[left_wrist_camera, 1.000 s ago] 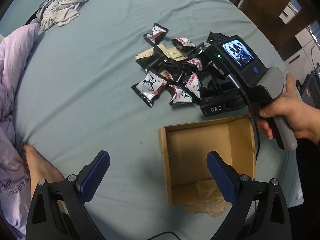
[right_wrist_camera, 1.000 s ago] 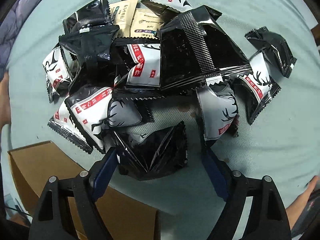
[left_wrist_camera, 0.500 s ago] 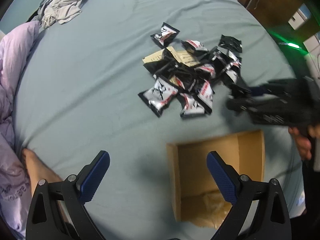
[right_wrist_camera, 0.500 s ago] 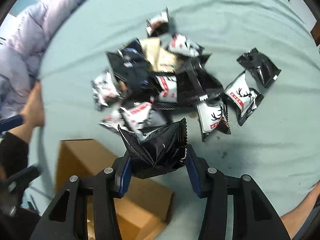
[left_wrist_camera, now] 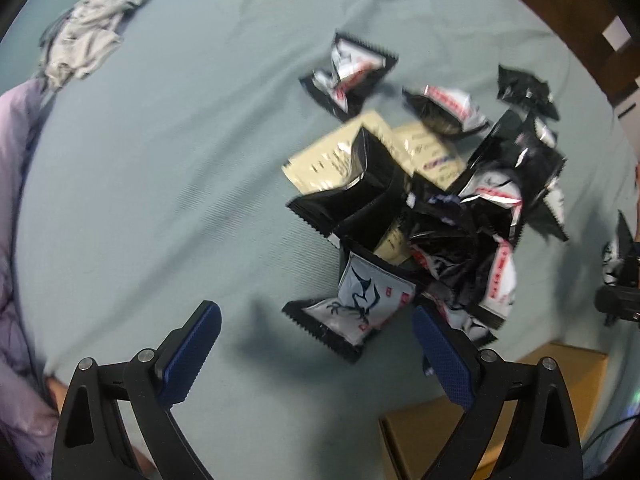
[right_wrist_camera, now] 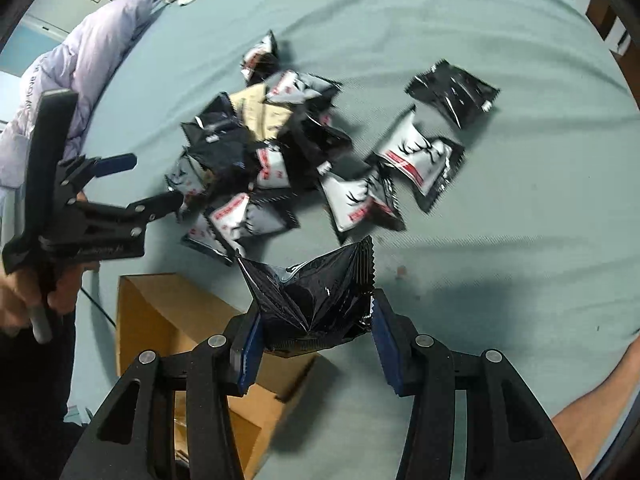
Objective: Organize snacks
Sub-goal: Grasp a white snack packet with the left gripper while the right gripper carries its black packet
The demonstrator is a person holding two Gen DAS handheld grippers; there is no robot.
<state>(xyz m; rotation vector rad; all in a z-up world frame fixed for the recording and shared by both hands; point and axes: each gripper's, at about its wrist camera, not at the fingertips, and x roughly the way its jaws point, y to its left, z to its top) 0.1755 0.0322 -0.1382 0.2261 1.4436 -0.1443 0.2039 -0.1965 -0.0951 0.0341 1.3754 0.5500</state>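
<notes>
A pile of black, white and beige snack packets [left_wrist_camera: 424, 208] lies on the teal bedsheet; it also shows in the right wrist view [right_wrist_camera: 280, 164]. My right gripper [right_wrist_camera: 316, 332] is shut on a crumpled black snack packet [right_wrist_camera: 312, 300], held above the sheet beside the open cardboard box [right_wrist_camera: 160, 320]. My left gripper [left_wrist_camera: 316, 356] is open and empty, just in front of the pile, with a white deer-print packet [left_wrist_camera: 356, 304] between its fingers' line. The left gripper also shows in the right wrist view [right_wrist_camera: 116, 184]. The box corner shows in the left wrist view [left_wrist_camera: 528, 412].
A lilac duvet [right_wrist_camera: 84, 64] lies at the sheet's left side, and a grey cloth [left_wrist_camera: 88, 48] is bunched at the far left. A wooden chair [left_wrist_camera: 568, 12] stands beyond the bed on the right.
My right gripper closed on the black packet and lifted it back from the pile toward the box. My left gripper moved forward from the box to the pile, still open.
</notes>
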